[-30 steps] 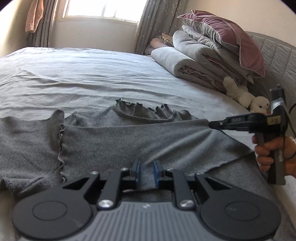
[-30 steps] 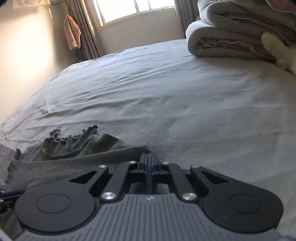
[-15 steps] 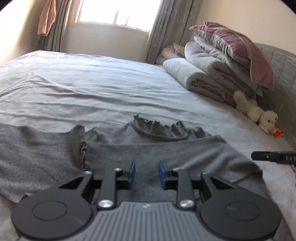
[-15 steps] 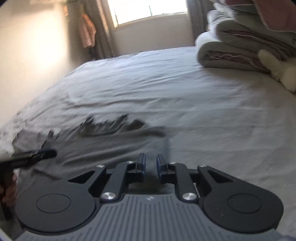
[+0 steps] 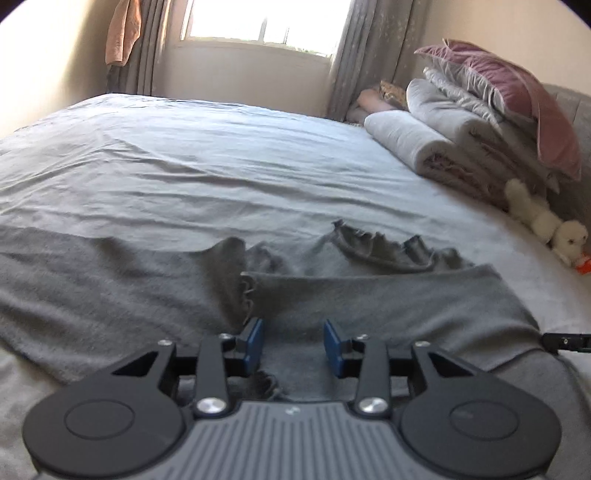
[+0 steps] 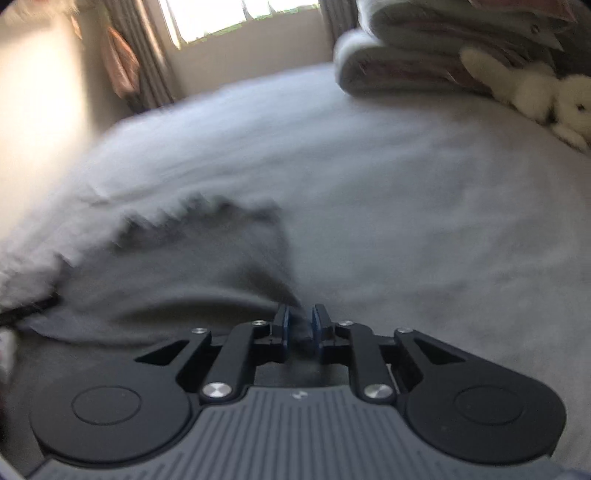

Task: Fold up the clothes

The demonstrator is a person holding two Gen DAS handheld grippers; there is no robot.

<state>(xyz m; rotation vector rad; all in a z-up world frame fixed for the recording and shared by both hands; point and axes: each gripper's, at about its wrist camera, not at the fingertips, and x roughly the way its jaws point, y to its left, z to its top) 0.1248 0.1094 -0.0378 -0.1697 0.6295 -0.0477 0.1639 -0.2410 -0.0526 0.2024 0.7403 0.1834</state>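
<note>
Bedroom; a bed [image 5: 229, 155] under a pale grey sheet is filling both views, with a bright window [image 5: 258, 22] lying beyond the tongs. One grey knit garment [image 5: 110, 288] is lying spread on the bed directly ahead of and beneath the left tongs [image 5: 293, 345], its ruffled neckline [image 5: 380, 247] sitting further out and slightly right. The left tongs are standing wide apart, blue pads clear of each other, hovering over the cloth and gripping nothing. The tip of the right tongs is showing just off the garment's right edge [image 5: 567, 341]. In the right wrist view, heavily blurred, the right tongs [image 6: 299, 323] are sitting nearly together with a narrow gap, dark cloth showing between the pads; whether they are pinching it cannot be told. One stack of folded quilts [image 5: 443, 140] and one white plush toy [image 5: 546, 225] are lying far right of the left tongs.
</note>
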